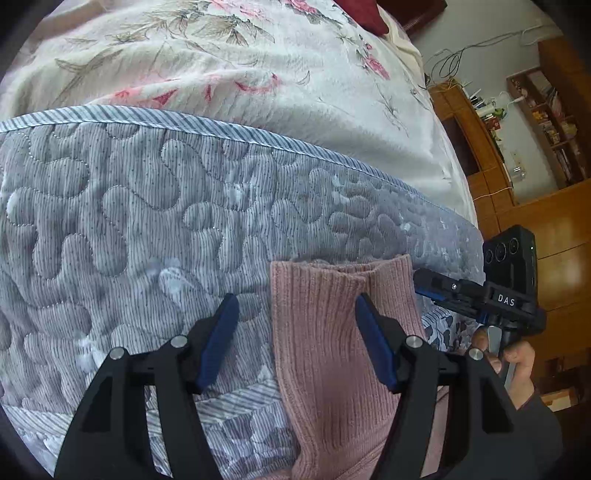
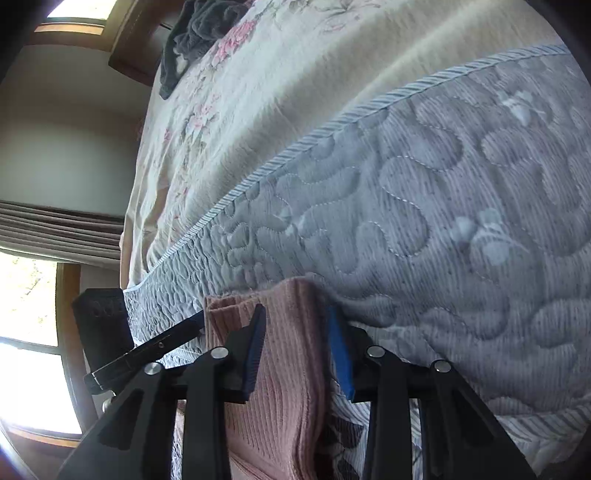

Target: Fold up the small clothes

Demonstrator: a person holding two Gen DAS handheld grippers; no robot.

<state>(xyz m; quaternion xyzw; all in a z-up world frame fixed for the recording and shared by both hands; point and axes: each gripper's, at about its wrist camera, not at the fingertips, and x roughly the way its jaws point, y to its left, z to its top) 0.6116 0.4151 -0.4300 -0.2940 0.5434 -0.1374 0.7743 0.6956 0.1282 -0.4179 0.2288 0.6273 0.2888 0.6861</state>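
Item: pink ribbed knit garment, small, possibly a sock or sleeve; kind not certain. It lies on the grey quilted coverlet of the bed, open cuff end pointing up the bed, the rest running down out of frame.

Left claw: blue pads spread wide apart, holding nothing. The right pad sits over the garment, the left pad over bare coverlet beside it.

Right claw: pads apart, straddling the garment's right edge just short of the cuff. Not clamped; whether the pads touch the knit cannot be told.

Also seen from the left wrist: the right claw's body just beside the garment's right side, with a hand on its handle.

Beyond the coverlet: floral blanket; dark clothing heaped at its far end.

Step, as judged: positioning both claws at the cuff end, before a grasp. The next move calls for each claw to close on a cuff corner, lifting only the knit and not the coverlet beneath.

Not visible: the garment's lower end, its full length, any fold already made.
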